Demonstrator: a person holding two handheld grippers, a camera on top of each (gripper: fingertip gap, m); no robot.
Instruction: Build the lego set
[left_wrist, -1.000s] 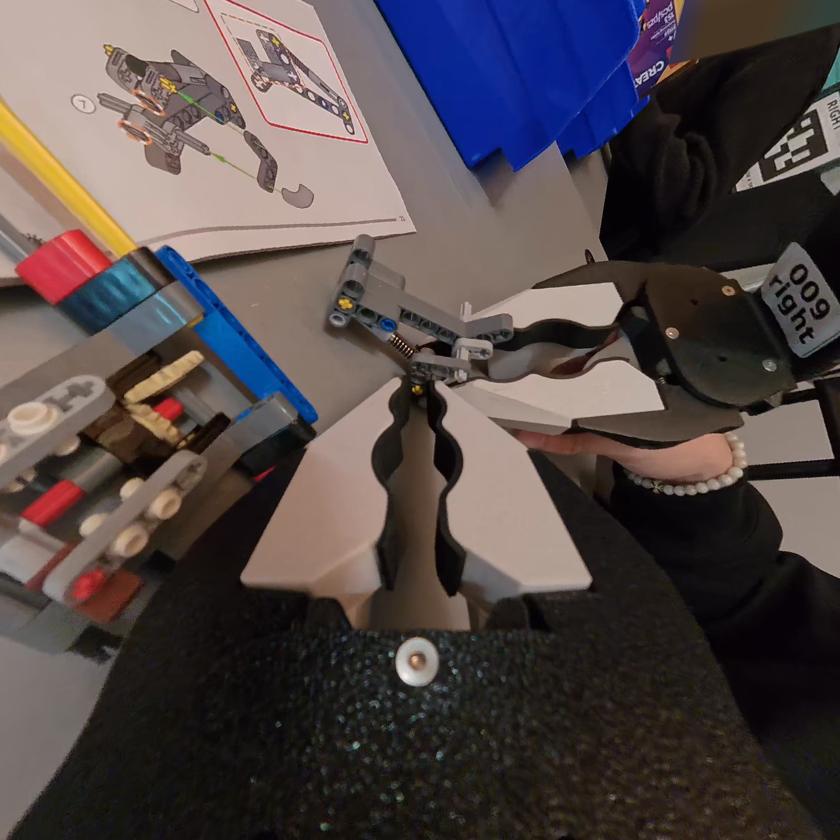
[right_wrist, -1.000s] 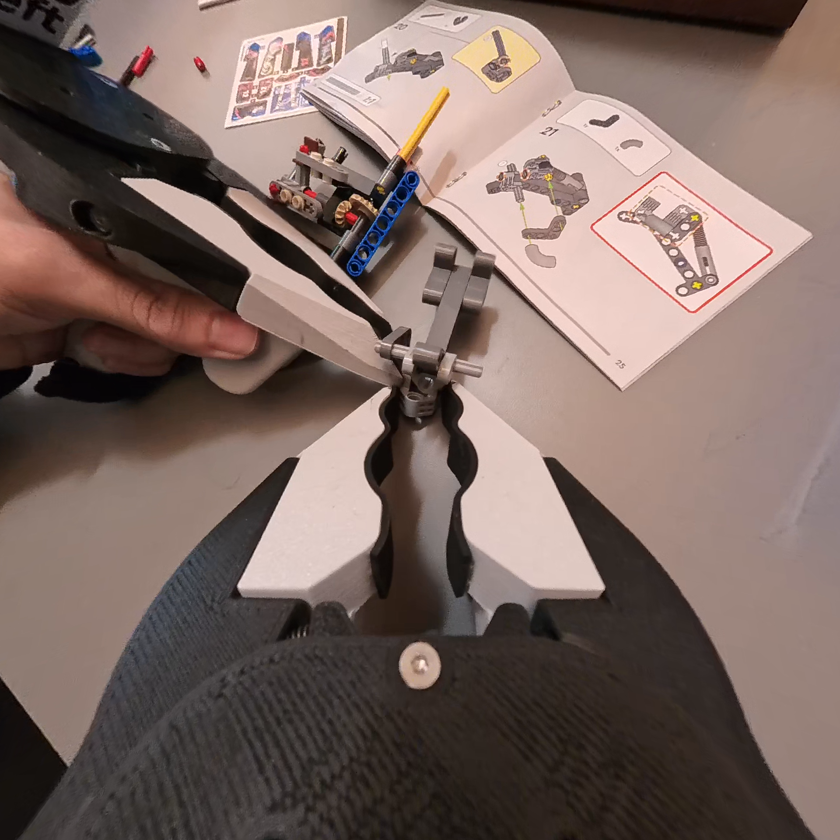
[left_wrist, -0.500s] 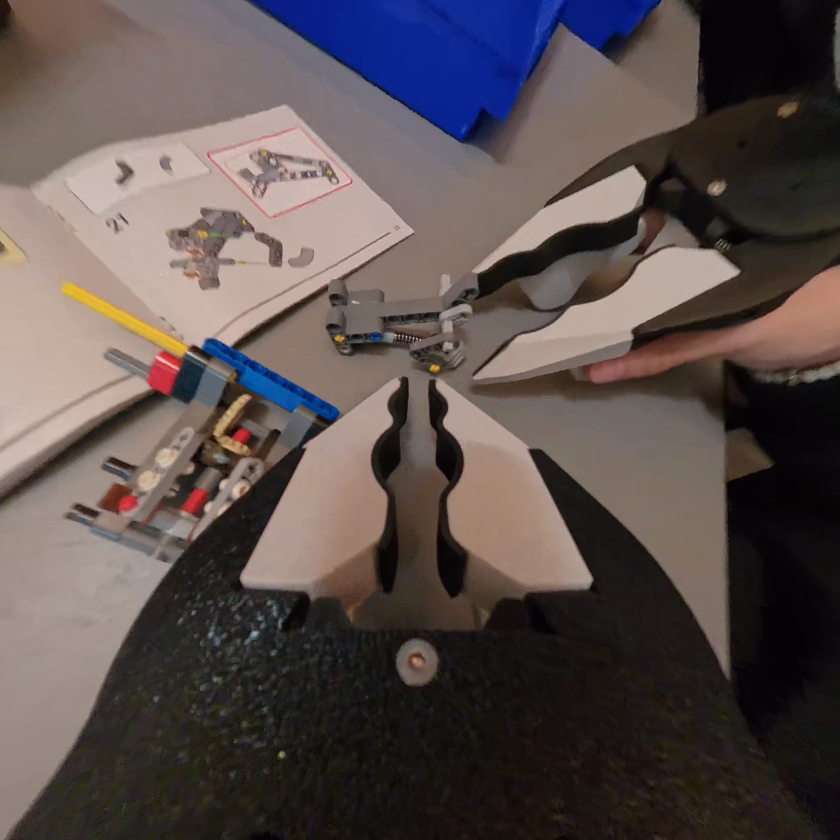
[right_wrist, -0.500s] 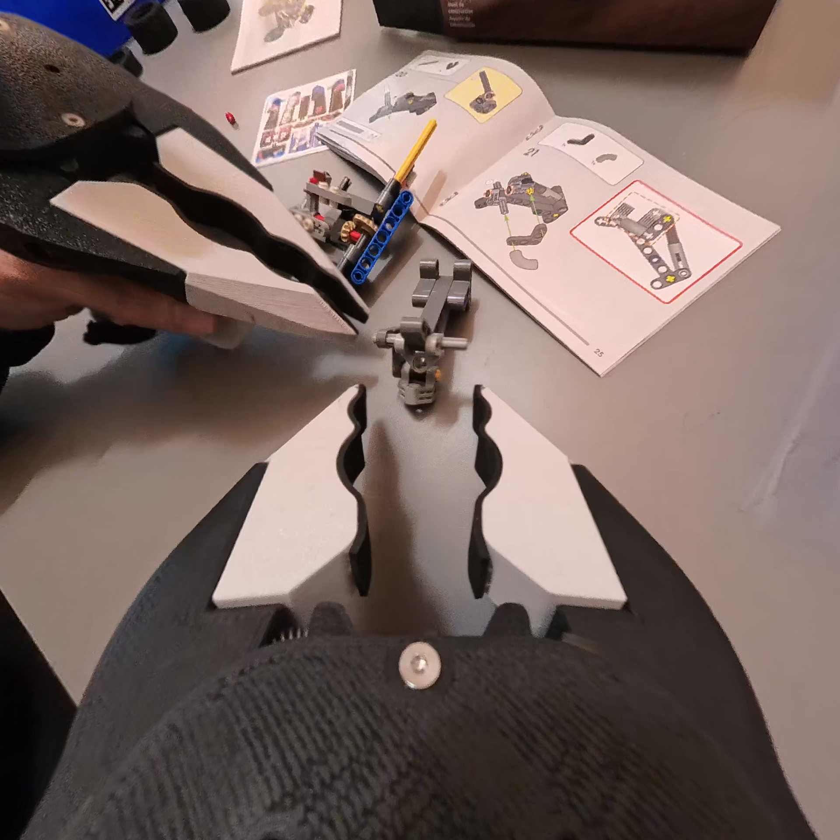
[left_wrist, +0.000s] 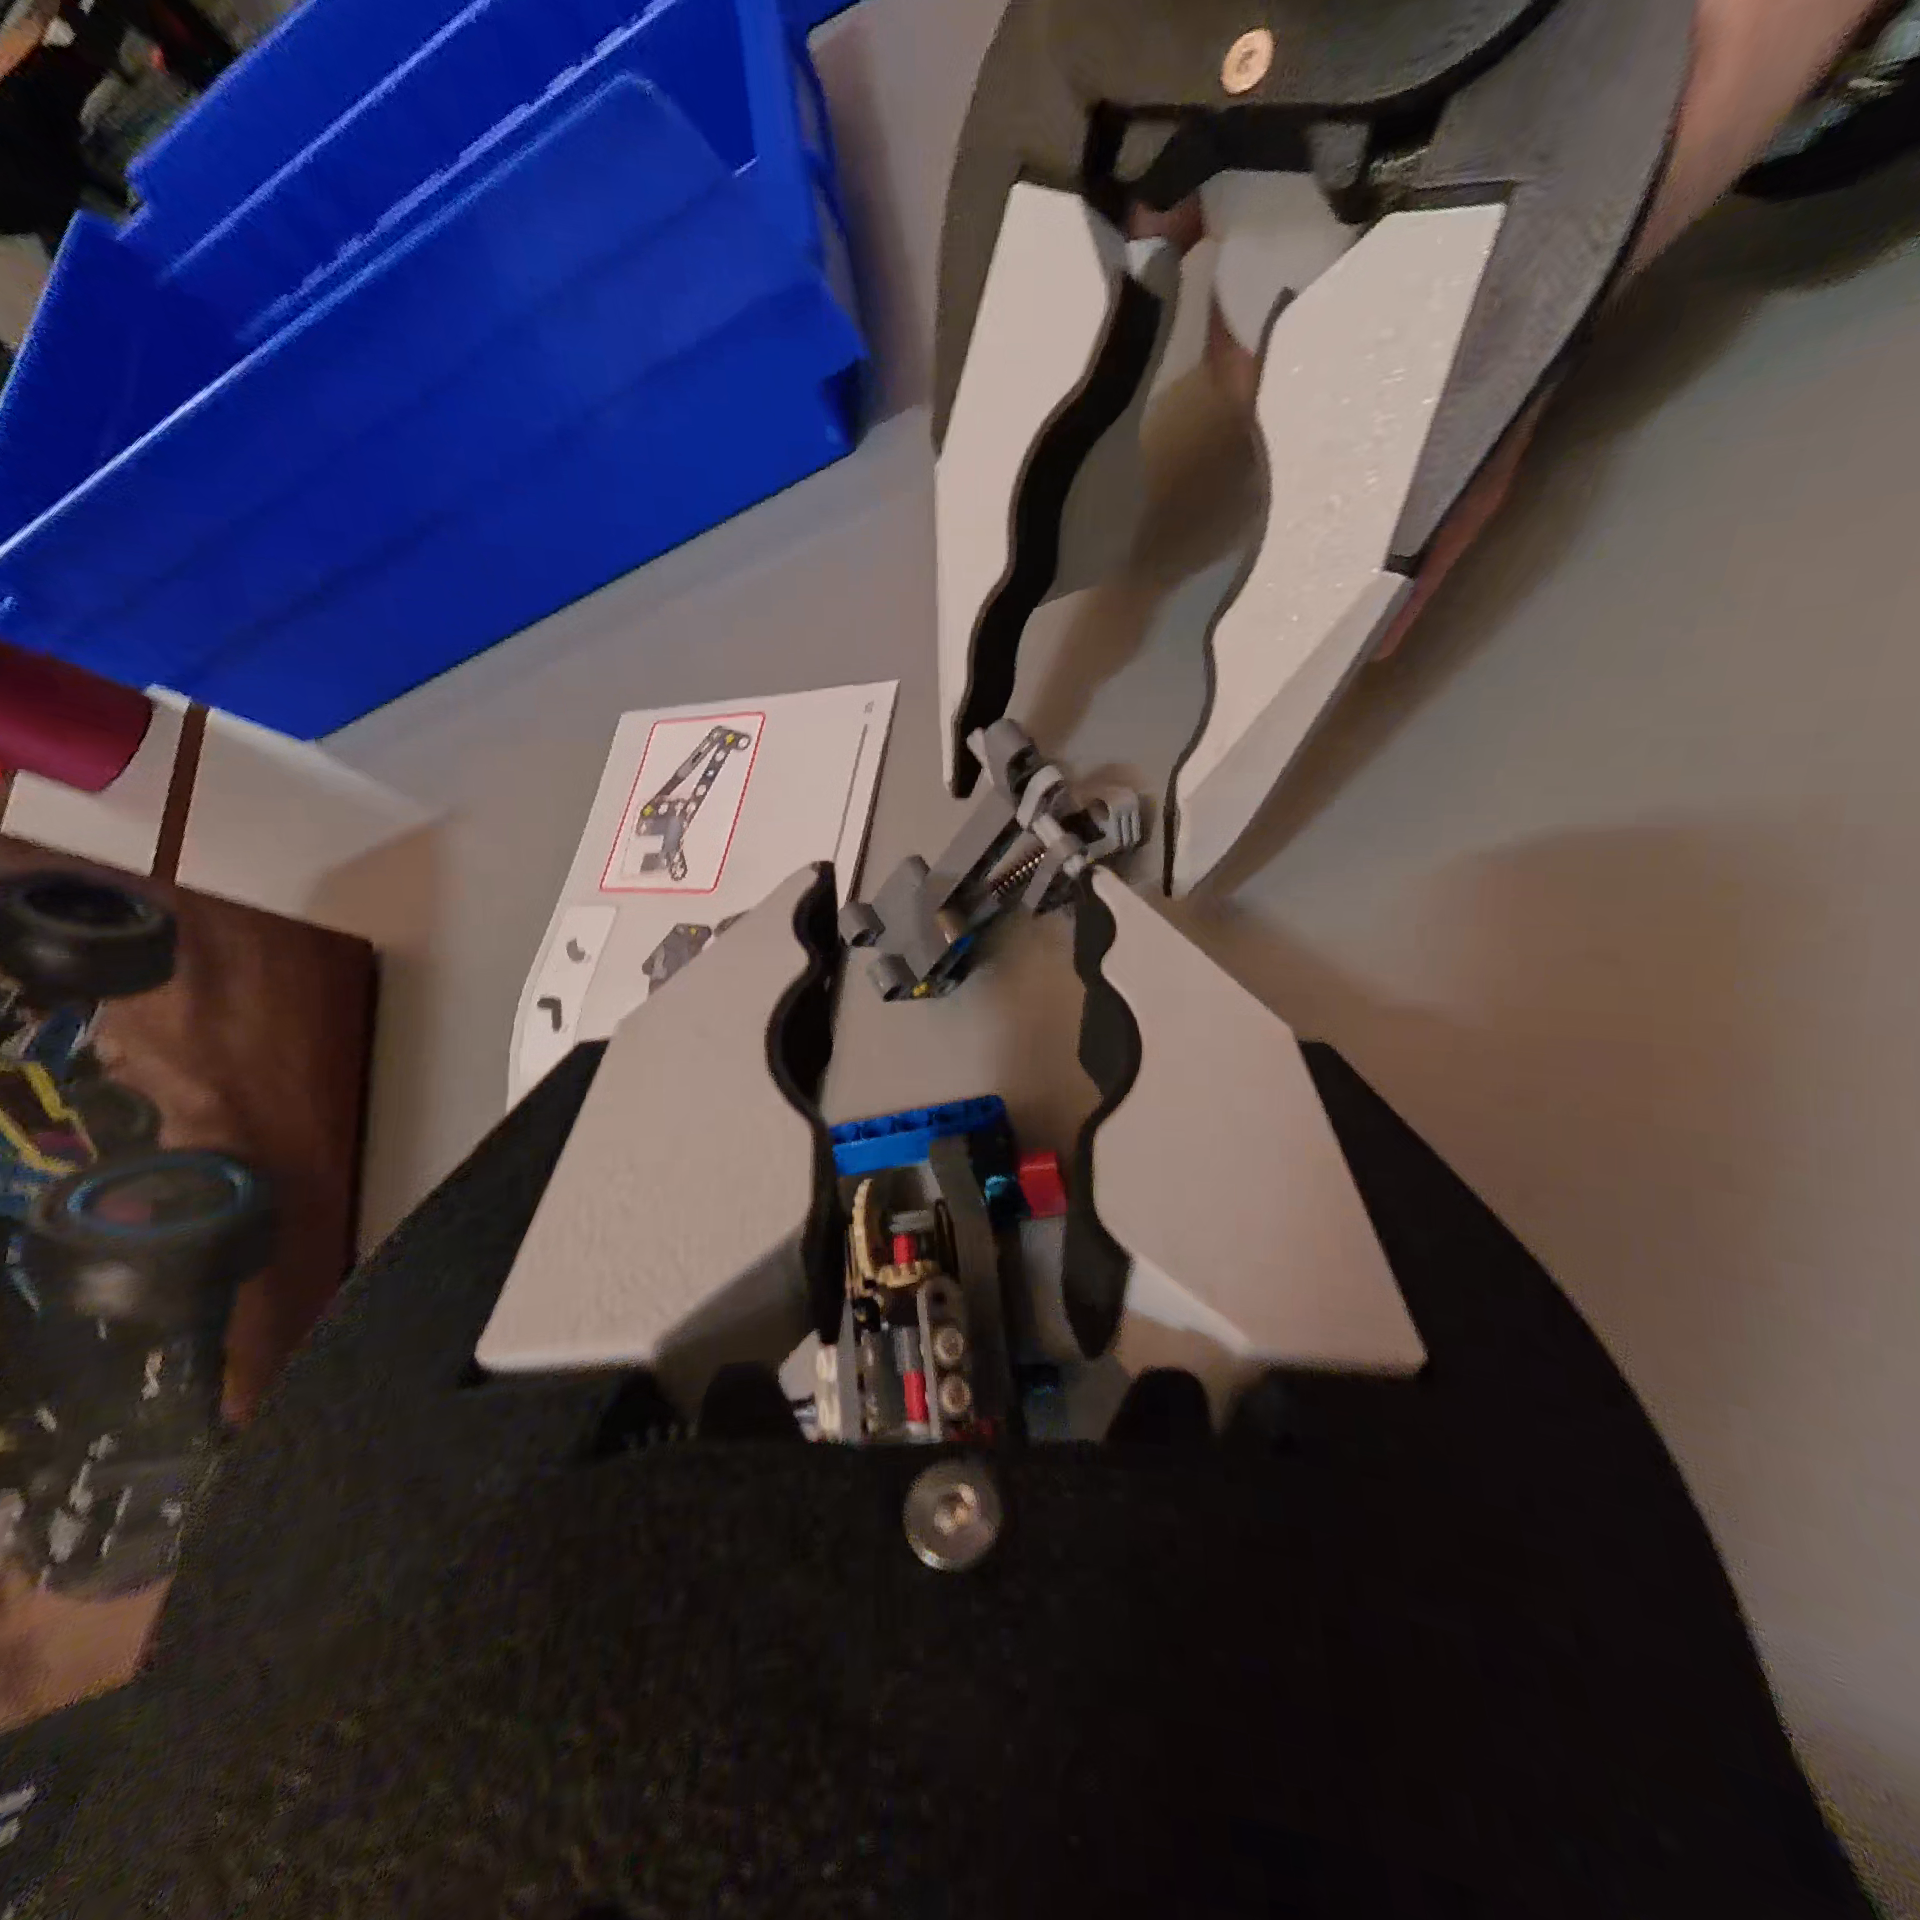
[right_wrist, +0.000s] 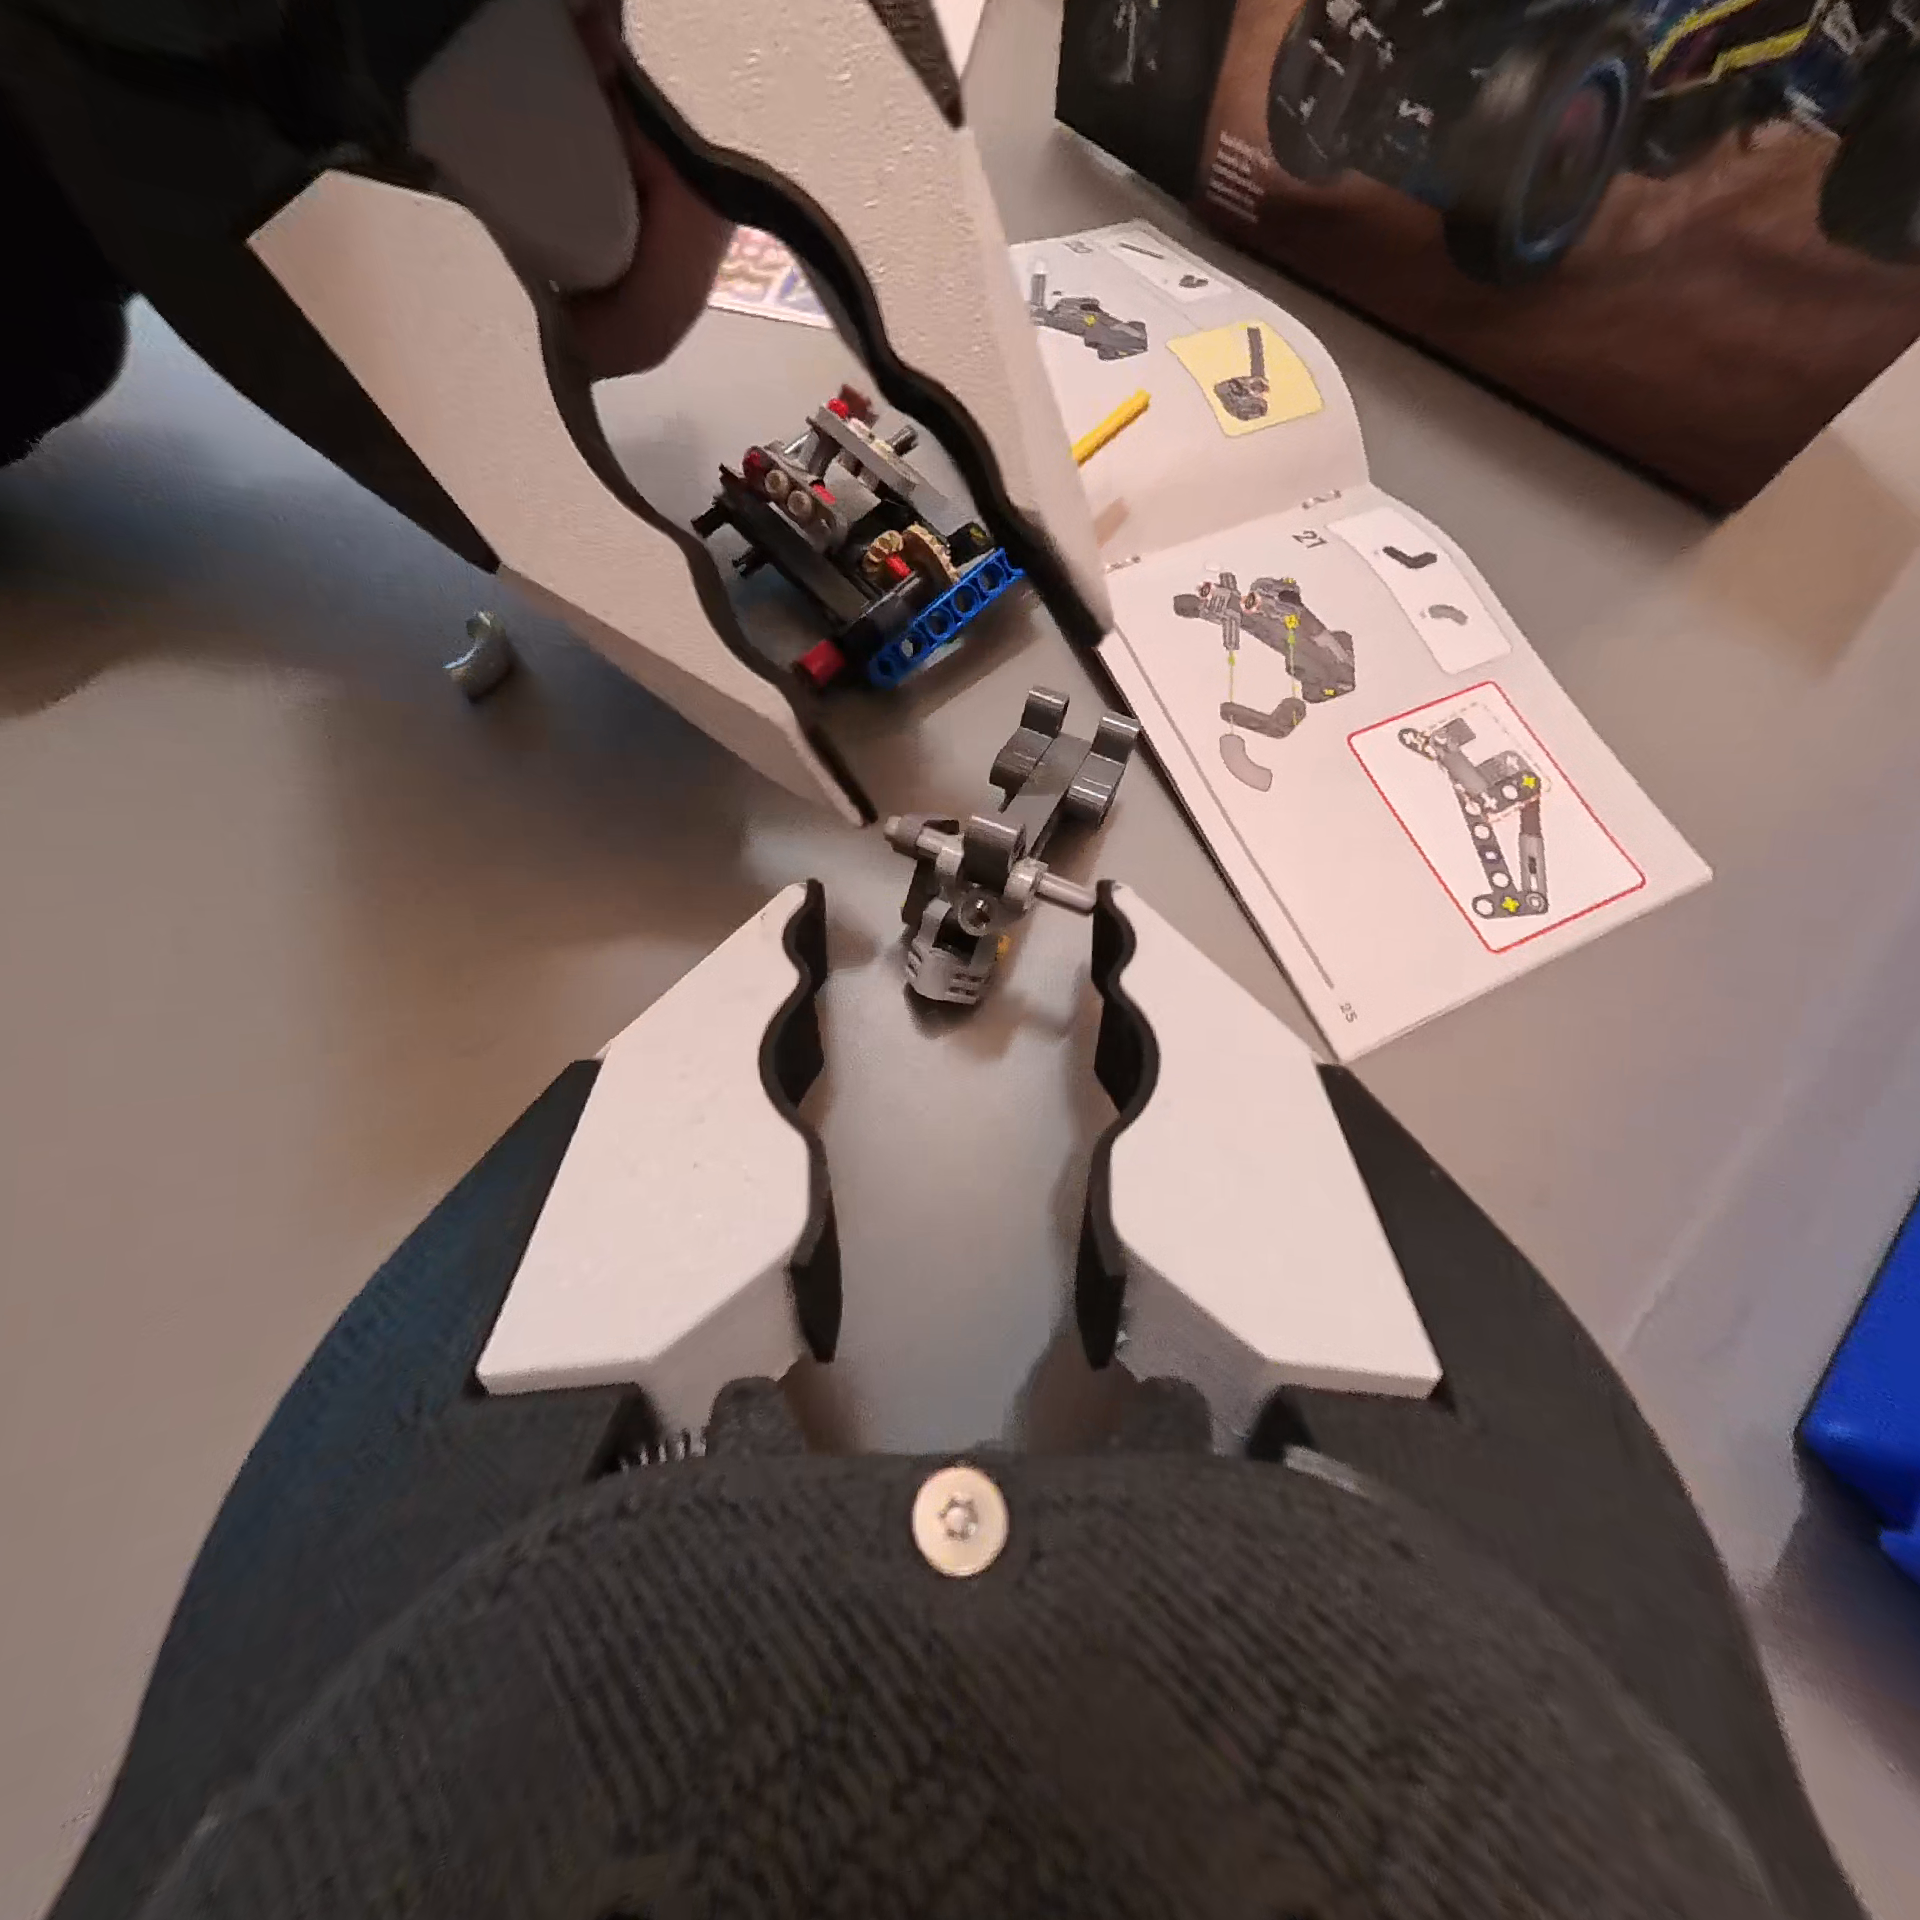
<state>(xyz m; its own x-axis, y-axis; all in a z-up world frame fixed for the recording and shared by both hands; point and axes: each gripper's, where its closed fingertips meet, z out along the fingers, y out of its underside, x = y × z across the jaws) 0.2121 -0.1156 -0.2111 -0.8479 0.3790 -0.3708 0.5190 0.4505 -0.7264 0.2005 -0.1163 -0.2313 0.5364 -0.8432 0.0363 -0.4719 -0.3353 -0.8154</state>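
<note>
A small grey arm sub-assembly (left_wrist: 997, 862) with a spring lies on the grey table, also in the right wrist view (right_wrist: 977, 862). My left gripper (left_wrist: 961, 899) is open and empty. The chassis build with the blue beam (left_wrist: 914, 1236) shows between its fingers. My right gripper (right_wrist: 956, 899) is open and empty, its tips on either side of the sub-assembly's near end. Each gripper faces the other: the right one (left_wrist: 1070, 831) is at the top of the left wrist view, and the left one (right_wrist: 971, 717) frames the chassis (right_wrist: 862, 540) in the right wrist view.
The open instruction booklet (right_wrist: 1351, 675) lies right of the parts, with a yellow axle (right_wrist: 1112, 421) on it. The set's box (right_wrist: 1558, 208) stands behind. Blue bins (left_wrist: 468, 364) stand at the far side. A small grey curved piece (right_wrist: 478, 655) lies loose on the left. Less than 4 cm separates the two grippers' tips.
Both grippers have let go of the grey sub-assembly, which now lies on the table. The right gripper opened first. The left then opened and swung round over the chassis.
</note>
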